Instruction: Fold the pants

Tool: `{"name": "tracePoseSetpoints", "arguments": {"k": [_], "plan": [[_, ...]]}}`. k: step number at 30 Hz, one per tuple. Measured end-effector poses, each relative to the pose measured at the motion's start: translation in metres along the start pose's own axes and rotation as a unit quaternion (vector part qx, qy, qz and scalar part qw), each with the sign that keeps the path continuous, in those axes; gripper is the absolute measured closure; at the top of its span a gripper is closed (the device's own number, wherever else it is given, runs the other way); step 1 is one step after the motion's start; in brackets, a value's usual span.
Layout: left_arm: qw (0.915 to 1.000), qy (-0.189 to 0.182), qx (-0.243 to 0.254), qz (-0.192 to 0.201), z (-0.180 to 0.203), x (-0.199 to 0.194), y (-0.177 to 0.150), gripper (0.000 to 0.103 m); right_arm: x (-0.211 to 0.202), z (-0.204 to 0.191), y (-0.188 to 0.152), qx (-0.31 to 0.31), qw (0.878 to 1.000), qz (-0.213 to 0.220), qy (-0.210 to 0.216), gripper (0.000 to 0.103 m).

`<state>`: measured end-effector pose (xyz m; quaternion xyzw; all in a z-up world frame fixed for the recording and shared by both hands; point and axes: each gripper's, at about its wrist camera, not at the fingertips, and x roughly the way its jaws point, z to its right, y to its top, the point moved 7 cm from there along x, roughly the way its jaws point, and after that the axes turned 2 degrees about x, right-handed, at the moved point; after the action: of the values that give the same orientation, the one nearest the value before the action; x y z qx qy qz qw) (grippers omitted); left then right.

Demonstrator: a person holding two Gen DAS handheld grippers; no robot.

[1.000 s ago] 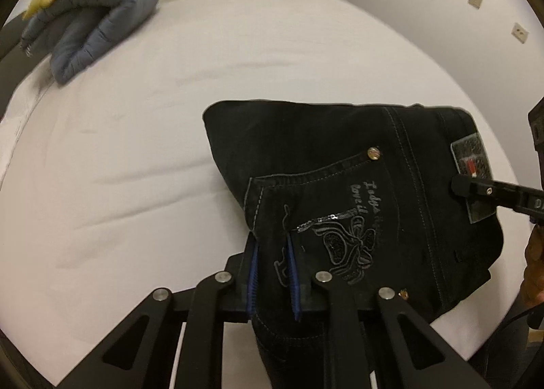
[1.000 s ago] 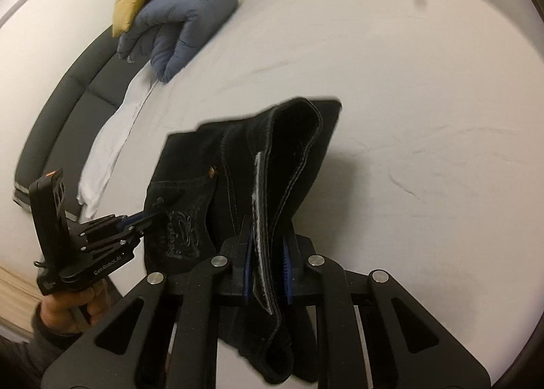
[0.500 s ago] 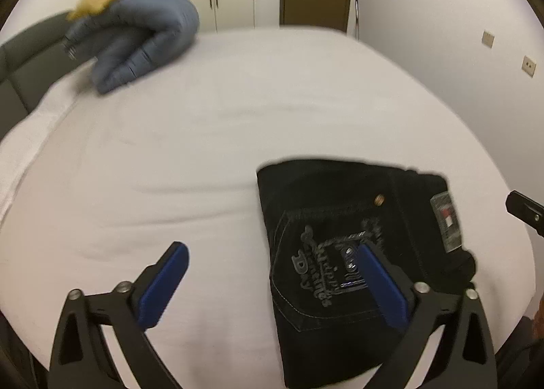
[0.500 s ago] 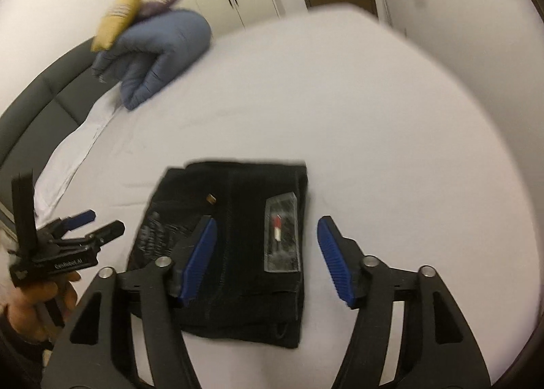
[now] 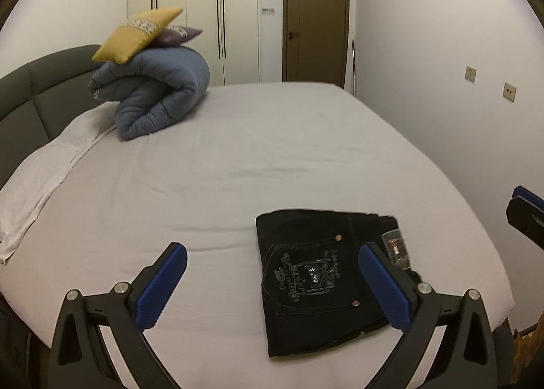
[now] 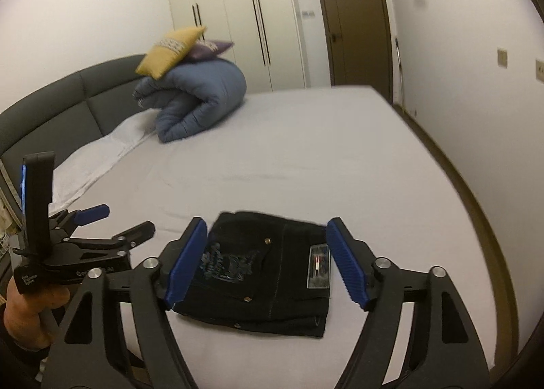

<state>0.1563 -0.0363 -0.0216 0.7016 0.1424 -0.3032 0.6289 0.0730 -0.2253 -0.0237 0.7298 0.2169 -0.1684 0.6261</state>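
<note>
Black pants lie folded in a compact rectangle near the front edge of the white bed, back pocket print up, clear tag on the waistband side. Left gripper has jaws wide apart, holding nothing, above the bed. Right gripper is also spread, empty, framing the pants. Rolled blue duvet with 2 cushions sits by the grey headboard.
</note>
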Motion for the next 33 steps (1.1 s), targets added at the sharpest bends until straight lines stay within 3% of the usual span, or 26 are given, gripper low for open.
{"name": "tracePoseSetpoints", "arguments": {"k": [6,11,15,17,20,23,33], "plan": [[0.9982,0.022,-0.002,0.055,0.001,-0.046,0.013,0.0,-0.057,-0.026,0.011,-0.014,0.999,0.039,-0.003,0.023],[0.9864,0.05,0.007,0.156,0.002,-0.112,0.03,0.0,-0.102,-0.039,0.023,-0.018,0.996,0.084,0.0,0.01],[0.9897,0.034,-0.017,0.138,-0.001,-0.126,0.039,0.0,-0.137,-0.048,0.032,-0.027,0.993,0.118,-0.001,0.006],[0.9905,0.059,-0.003,0.124,0.0,-0.125,0.039,0.0,-0.15,-0.052,0.036,-0.029,0.992,0.125,-0.003,0.004],[0.9845,0.118,0.027,0.127,0.003,-0.123,0.037,0.0,-0.164,-0.054,0.041,-0.027,0.99,0.134,-0.024,0.002],[0.9906,0.095,0.017,0.098,0.007,-0.113,0.035,0.0,-0.169,-0.056,0.044,-0.034,0.991,0.125,-0.03,0.002],[0.9966,0.065,0.012,0.049,0.019,-0.09,0.027,0.0,-0.148,-0.04,0.033,-0.002,0.998,0.045,-0.053,0.002]]}}
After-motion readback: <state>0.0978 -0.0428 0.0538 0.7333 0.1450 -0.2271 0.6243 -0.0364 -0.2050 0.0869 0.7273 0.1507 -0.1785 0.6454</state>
